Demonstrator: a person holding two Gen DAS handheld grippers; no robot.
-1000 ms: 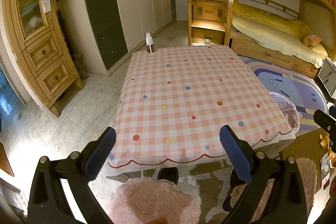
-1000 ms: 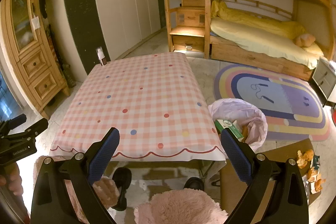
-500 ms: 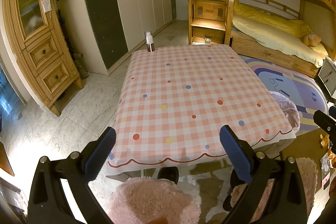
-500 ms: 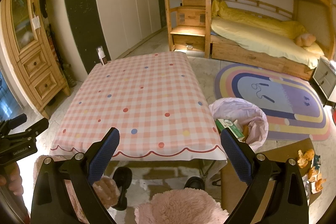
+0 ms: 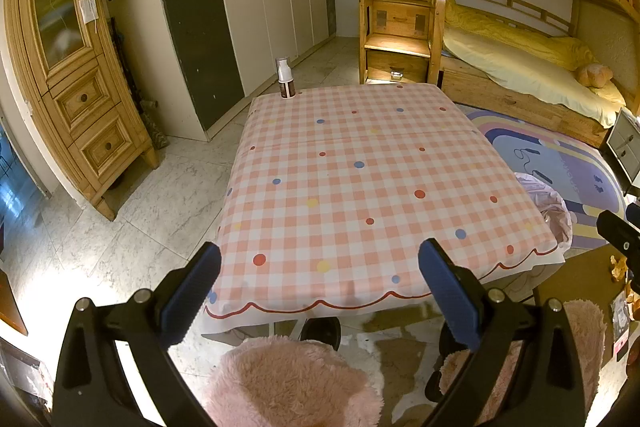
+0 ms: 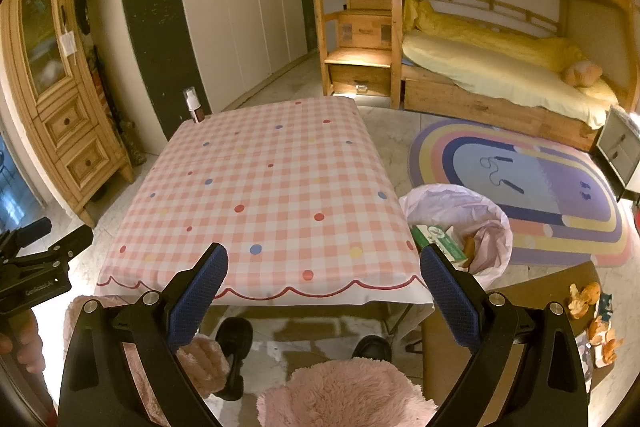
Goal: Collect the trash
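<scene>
Left gripper [image 5: 319,285]: blue-padded fingers spread wide, nothing between them; hovers short of the near edge of the table.
Right gripper [image 6: 324,281]: blue-padded fingers equally wide apart, empty; also short of the near edge.
Table: pink-and-white checked tablecloth with coloured dots and a red scalloped hem [image 5: 360,187]; bare except one bottle.
Bottle: small brown bottle with a white pump cap [image 5: 285,79], upright on the far-left corner, about 11 o'clock in the left view; label too small to read.
Trash bag: pale pink plastic bag [image 6: 460,223], open, on the floor just beside the table's right side, about 2 o'clock from the right gripper.
Trash in bag: green-and-white carton [image 6: 440,241] and something orange; carton print not legible.
Loose trash: orange peel pieces [image 6: 586,301] on a brown surface at 4 o'clock in the right view.
Writing: white lettering on the left gripper's body in the right view, too blurred to read.
Change vs earlier frames: none seen; both grippers and all items keep the same positions.
</scene>
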